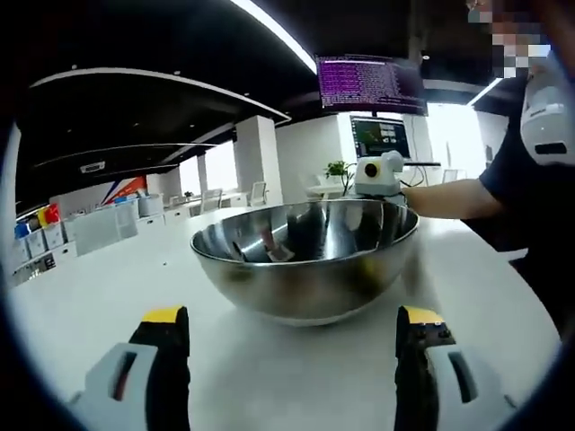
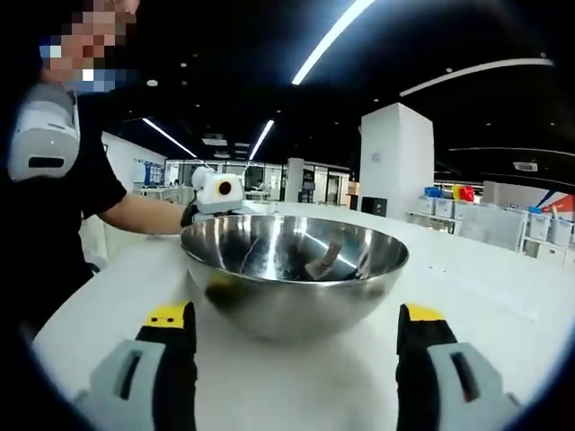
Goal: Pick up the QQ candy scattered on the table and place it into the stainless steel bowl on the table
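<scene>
The stainless steel bowl (image 1: 305, 269) stands on the white table just ahead of my left gripper (image 1: 292, 334), whose yellow-tipped jaws are open with nothing between them. Inside the bowl lies a small pinkish piece (image 1: 274, 250), hard to tell from the reflections. In the right gripper view the same bowl (image 2: 292, 278) sits straight ahead of my right gripper (image 2: 295, 330), also open and holding nothing. A small pale piece (image 2: 323, 260) rests inside it. Each gripper faces the other across the bowl: the right gripper (image 1: 382, 177) and the left gripper (image 2: 218, 191) peek over the far rim.
The person in a dark shirt (image 1: 526, 197) stands at the table's edge, a forearm (image 1: 445, 197) reaching over the table. Behind are a monitor (image 1: 371, 83), a white pillar (image 2: 395, 157) and shelves with boxes (image 1: 40, 238).
</scene>
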The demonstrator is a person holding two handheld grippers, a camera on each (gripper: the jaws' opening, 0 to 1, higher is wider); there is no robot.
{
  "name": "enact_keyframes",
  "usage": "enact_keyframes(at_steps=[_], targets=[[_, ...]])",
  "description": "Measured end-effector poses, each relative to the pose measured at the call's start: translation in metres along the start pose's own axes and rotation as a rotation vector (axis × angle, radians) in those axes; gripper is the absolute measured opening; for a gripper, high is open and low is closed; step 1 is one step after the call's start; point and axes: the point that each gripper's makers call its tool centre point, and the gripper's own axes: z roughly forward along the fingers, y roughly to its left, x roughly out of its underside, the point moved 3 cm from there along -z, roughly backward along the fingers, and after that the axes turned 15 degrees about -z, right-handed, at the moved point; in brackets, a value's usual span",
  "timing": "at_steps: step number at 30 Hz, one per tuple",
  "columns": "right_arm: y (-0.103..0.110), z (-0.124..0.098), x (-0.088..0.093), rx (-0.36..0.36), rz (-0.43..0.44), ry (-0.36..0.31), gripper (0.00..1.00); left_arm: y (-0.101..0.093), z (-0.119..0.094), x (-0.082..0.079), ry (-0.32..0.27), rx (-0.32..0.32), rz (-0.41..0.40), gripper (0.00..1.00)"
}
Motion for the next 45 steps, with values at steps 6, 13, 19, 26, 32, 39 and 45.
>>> enact_keyframes(at_steps=[6, 13, 19, 26, 32, 39, 45], targets=[[0.000, 0.009, 0.000, -0.010, 0.001, -0.004, 0.91, -0.003, 0.009, -0.007, -0.031, 0.032, 0.016, 0.95], [0.005, 0.014, -0.001, 0.000, 0.013, -0.026, 0.92, -0.016, 0.019, -0.007, -0.032, 0.047, 0.031, 0.91], [0.009, 0.014, -0.002, 0.001, 0.011, -0.017, 0.90, -0.016, 0.018, -0.008, -0.051, 0.039, 0.028, 0.89], [0.019, 0.013, -0.008, -0.004, -0.002, 0.011, 0.89, -0.022, 0.014, -0.011, -0.030, 0.037, 0.046, 0.88], [0.017, 0.007, -0.029, 0.014, -0.034, -0.016, 0.89, -0.032, 0.008, -0.026, -0.035, 0.039, 0.062, 0.88], [0.007, 0.004, -0.055, 0.013, -0.007, -0.016, 0.88, -0.024, 0.004, -0.060, -0.061, 0.062, 0.061, 0.88], [-0.036, 0.004, -0.067, 0.032, -0.038, -0.019, 0.87, -0.007, 0.014, -0.087, -0.050, 0.068, 0.082, 0.88]])
